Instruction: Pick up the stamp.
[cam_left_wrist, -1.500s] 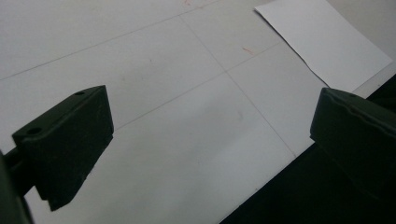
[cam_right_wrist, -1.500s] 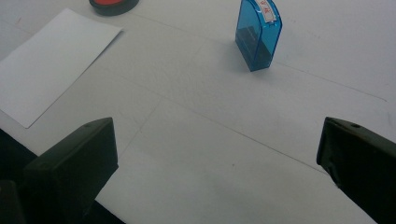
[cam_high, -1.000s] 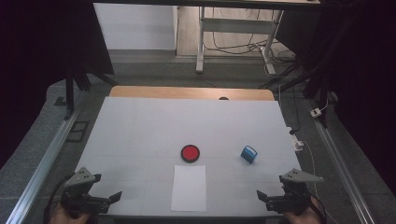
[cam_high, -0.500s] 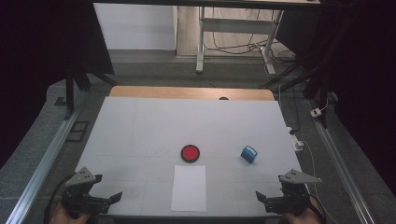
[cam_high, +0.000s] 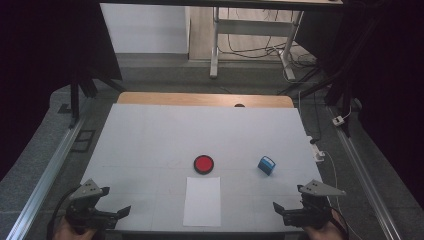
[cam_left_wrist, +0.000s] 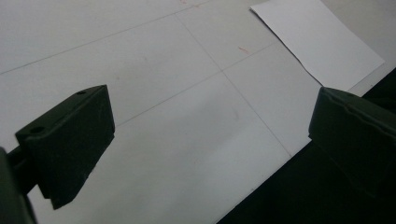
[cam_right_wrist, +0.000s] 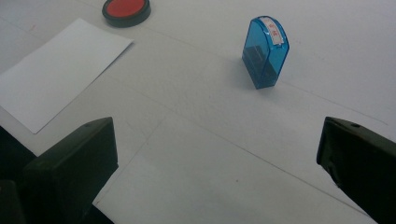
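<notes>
Your table (cam_high: 150, 135) is covered in white, and near its front edge a sheet of paper (cam_high: 202, 200) lies with its long side running away from you, about midway between your two hands. Just beyond the paper's far end sits the round red ink pad (cam_high: 204, 164), and to the right of that, well apart from it, stands the small blue stamp (cam_high: 266, 165), upright. The stamp lies ahead of your right gripper (cam_high: 280, 210) and a little inward of it, so that hand is clearly the nearer one; in the right gripper view the stamp (cam_right_wrist: 265, 51) stands between the lines of the two jaws, farther off. Both the right gripper and your left gripper (cam_high: 120, 214) are spread wide, holding and touching nothing, at the table's front corners.
</notes>
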